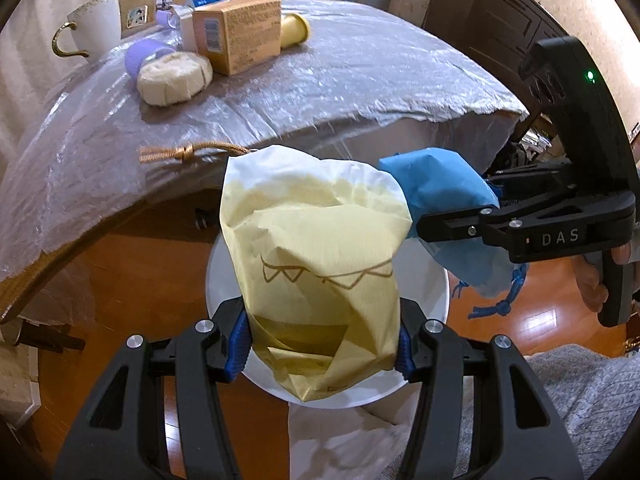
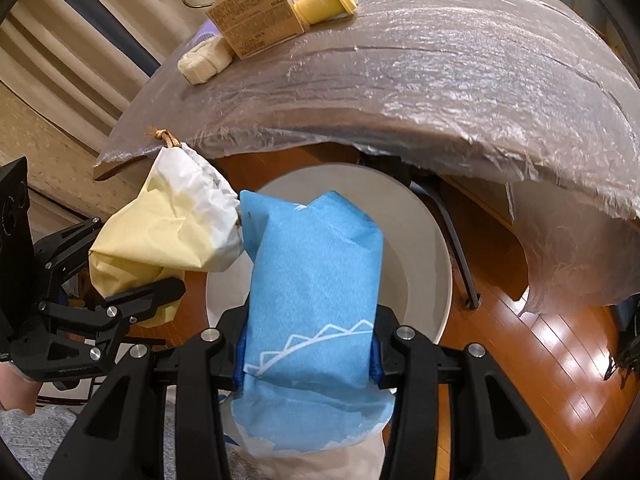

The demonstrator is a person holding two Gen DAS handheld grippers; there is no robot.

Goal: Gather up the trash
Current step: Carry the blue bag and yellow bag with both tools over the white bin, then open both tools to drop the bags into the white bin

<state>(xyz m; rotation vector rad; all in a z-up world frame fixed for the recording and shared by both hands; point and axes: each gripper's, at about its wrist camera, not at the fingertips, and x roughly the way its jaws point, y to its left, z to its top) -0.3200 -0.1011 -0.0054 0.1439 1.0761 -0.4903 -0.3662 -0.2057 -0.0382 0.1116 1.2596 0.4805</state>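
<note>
Above the white bin [image 1: 432, 280], beyond the table's near edge: left gripper [image 1: 322, 344] pinching a yellow drawstring pouch [image 1: 312, 248], jaws pressed against its lower sides; right gripper [image 2: 308, 354] clamped likewise on a blue drawstring pouch [image 2: 316, 280]. Both pouches held over the bin's rim, tops nearly touching, blue to the right of yellow. Farther back, toward the plastic-covered table's [image 1: 360, 92] far left corner: cardboard box [image 1: 240, 32], wrapped round cake [image 1: 174, 78], white mug [image 1: 96, 20].
</note>
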